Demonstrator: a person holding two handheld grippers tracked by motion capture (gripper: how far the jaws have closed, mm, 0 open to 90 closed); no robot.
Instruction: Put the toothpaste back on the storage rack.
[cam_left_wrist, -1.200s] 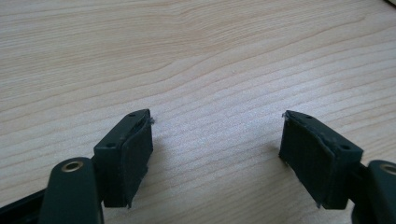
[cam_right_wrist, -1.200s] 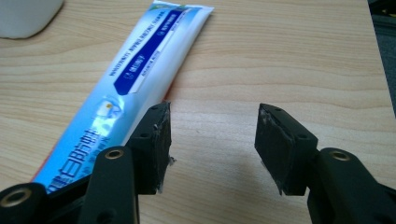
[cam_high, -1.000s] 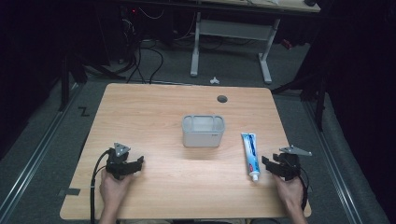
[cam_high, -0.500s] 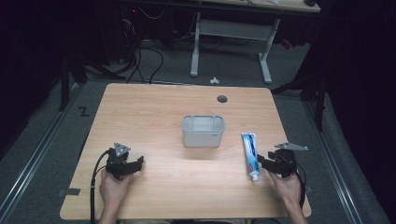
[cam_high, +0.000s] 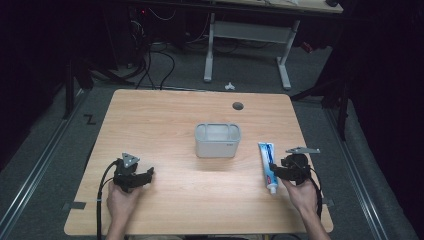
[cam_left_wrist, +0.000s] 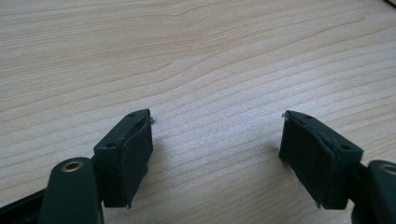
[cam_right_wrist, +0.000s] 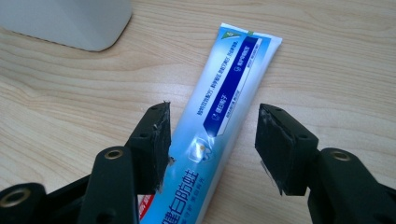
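Straddling the toothpaste tube, the right claw gapes unclamped; the grey bin looks empty.

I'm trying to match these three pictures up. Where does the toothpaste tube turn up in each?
High view: the tube lies lower right on the table, just left of the right claw, cap toward the person.
Left gripper view: bare wood between the left claw's open jaws; no tube here.
Right gripper view: tube in the centre, running up between the open jaws.
Shared landmark: the white bin, top left corner in the right gripper view.
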